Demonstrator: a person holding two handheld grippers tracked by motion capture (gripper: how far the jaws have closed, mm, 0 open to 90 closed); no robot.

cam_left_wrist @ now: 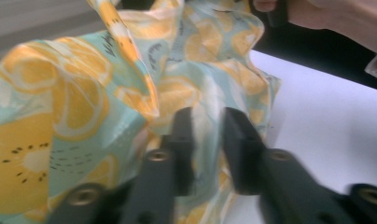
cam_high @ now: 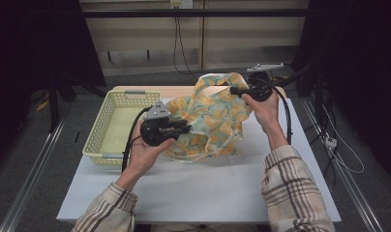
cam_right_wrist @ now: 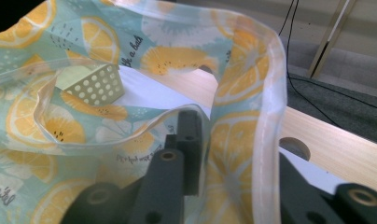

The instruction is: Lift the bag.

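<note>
Nearest the person, the left gripper [cam_high: 184, 128] is held low over the white table [cam_high: 193, 193], and in the left gripper view its two black jaws stand slightly apart with a fold of the lemon-print fabric bag [cam_left_wrist: 84, 107] pressed between them, so it looks to be pinching the cloth, though the blur makes the firmness of that hold hard to judge. The lower part of the bag [cam_high: 213, 121] sags onto the table just beyond this gripper, its pale straps trailing at the near edge. Farther off and higher, the right gripper [cam_high: 234, 90] lifts the bag's upper rim; in the right gripper view a translucent-edged band of the bag [cam_right_wrist: 238, 140] runs down between its jaws, which appear clamped on it, the far jaw largely hidden by cloth. Holding one point low and one high likely serves to spread the bag open or straighten it. To the left, well apart from both grippers, a pale yellow perforated basket [cam_high: 99, 137] sits on the table
</note>
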